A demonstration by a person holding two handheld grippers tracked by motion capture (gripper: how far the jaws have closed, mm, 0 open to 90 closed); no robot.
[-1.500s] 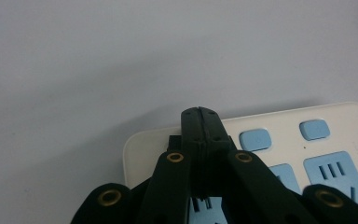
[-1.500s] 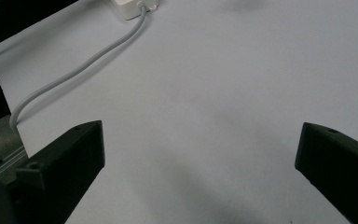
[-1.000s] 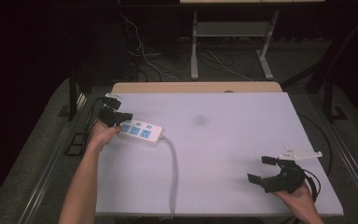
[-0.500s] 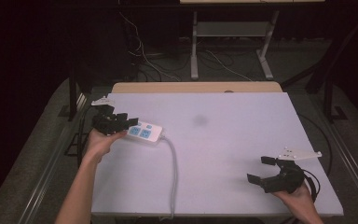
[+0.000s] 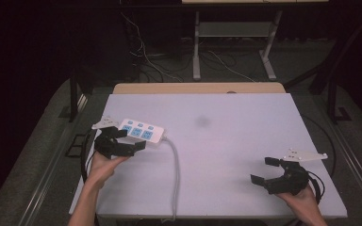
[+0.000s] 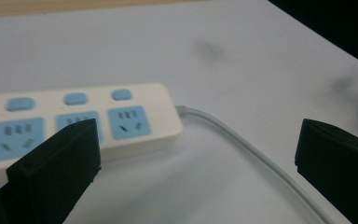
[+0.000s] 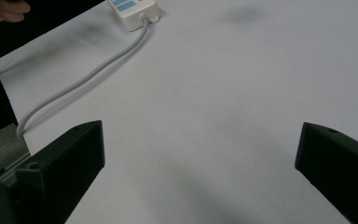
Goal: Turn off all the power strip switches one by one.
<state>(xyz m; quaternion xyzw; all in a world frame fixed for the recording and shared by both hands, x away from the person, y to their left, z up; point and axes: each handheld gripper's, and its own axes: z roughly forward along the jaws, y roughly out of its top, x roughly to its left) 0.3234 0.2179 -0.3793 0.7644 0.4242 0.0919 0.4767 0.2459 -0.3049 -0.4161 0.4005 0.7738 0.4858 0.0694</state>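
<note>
A white power strip (image 5: 141, 131) with blue sockets lies flat on the left part of the white table (image 5: 245, 141). Its grey cable (image 5: 175, 174) runs from its right end to the near edge. My left gripper (image 5: 132, 140) is open at the strip's near left side, one jaw over the strip's edge. In the left gripper view the power strip (image 6: 88, 121) lies beyond the left jaw and the cable (image 6: 242, 144) crosses between the jaws of the gripper (image 6: 196, 140). My right gripper (image 5: 264, 170) stands open near the front right corner, over bare table (image 7: 242, 93), nothing in the gripper (image 7: 200, 140).
A dark smudge (image 5: 201, 121) marks the middle of the table. A wooden strip (image 5: 198, 88) borders the far edge. Beyond it are a desk's legs (image 5: 196, 52) and loose cables (image 5: 146, 56) on the floor. In the right gripper view the power strip (image 7: 133, 9) is far off.
My left gripper has come back from the strip's far left end toward the near edge, now at the strip's front side. The strip and the right gripper have stayed put.
</note>
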